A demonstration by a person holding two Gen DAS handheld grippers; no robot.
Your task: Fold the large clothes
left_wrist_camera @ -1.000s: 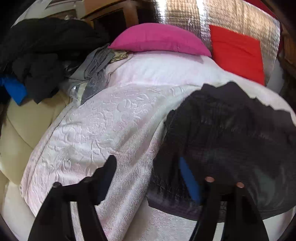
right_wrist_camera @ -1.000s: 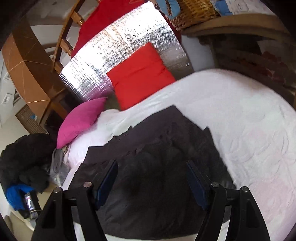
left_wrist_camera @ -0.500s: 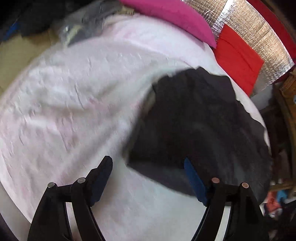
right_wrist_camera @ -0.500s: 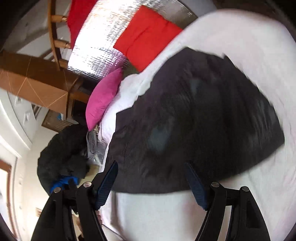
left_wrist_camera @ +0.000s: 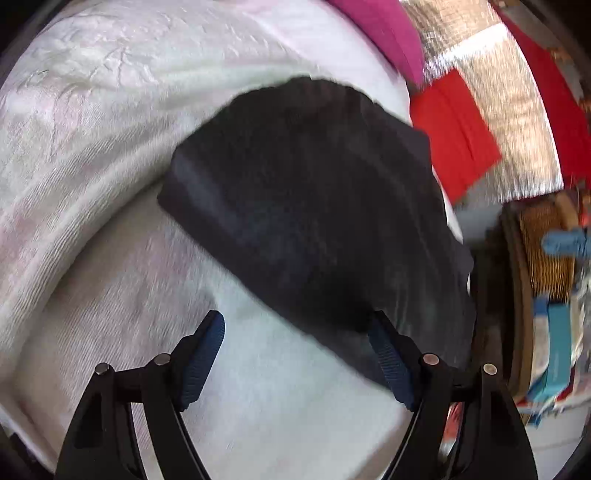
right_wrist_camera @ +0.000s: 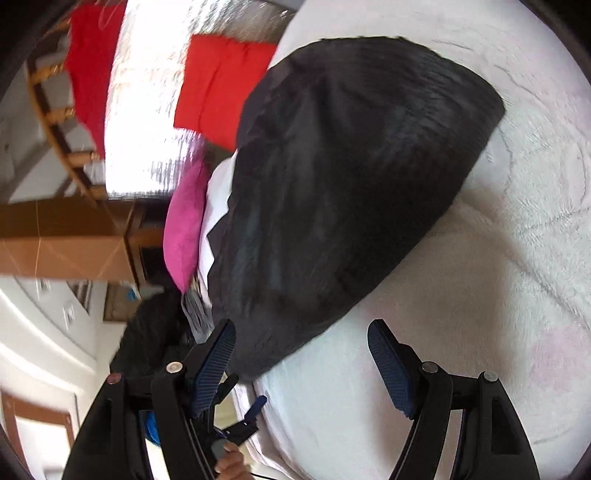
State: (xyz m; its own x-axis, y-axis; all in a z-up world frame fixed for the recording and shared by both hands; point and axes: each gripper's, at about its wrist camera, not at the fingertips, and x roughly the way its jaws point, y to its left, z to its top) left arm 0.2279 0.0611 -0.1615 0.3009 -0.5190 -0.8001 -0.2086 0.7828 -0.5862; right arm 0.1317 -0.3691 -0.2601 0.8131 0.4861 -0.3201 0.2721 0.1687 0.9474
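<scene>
So here's my view off both wrist cams. The black garment (left_wrist_camera: pixel 314 206) is lying on the white textured bedspread (left_wrist_camera: pixel 92 184), folded up into a chunky, roughly rounded bundle with one straight edge facing my left side. It's resting flat on the bed, nothing lifting it.

My left gripper (left_wrist_camera: pixel 295 354) is spread wide, blue-padded fingers (left_wrist_camera: pixel 207 354) well apart, holding nothing. The right-hand finger of that tool sits just at the near edge of the black cloth, and I can't tell if it's touching or only in front of it. The other finger is over bare bedspread.

My right gripper (right_wrist_camera: pixel 303 365) is also spread wide and empty. Its left finger overlaps the lower tip of the black garment (right_wrist_camera: pixel 351 177) in frame, and again I can't say whether there's contact. The other finger hangs over the white bedspread (right_wrist_camera: pixel 517 258).

Behind the bundle there's a pink pillow (right_wrist_camera: pixel 184 229) and a red cushion (right_wrist_camera: pixel 221 85) leaning against a shiny silver foil panel (right_wrist_camera: pixel 147 92). The left cam catches the same red cushion (left_wrist_camera: pixel 454 129) and the pink pillow (left_wrist_camera: pixel 384 33) at the top, plus a wicker basket (left_wrist_camera: pixel 546 247) off to the right. The right cam also shows a dark clothes pile (right_wrist_camera: pixel 147 339) past the bed edge. Both views are a bit motion-blurred.
</scene>
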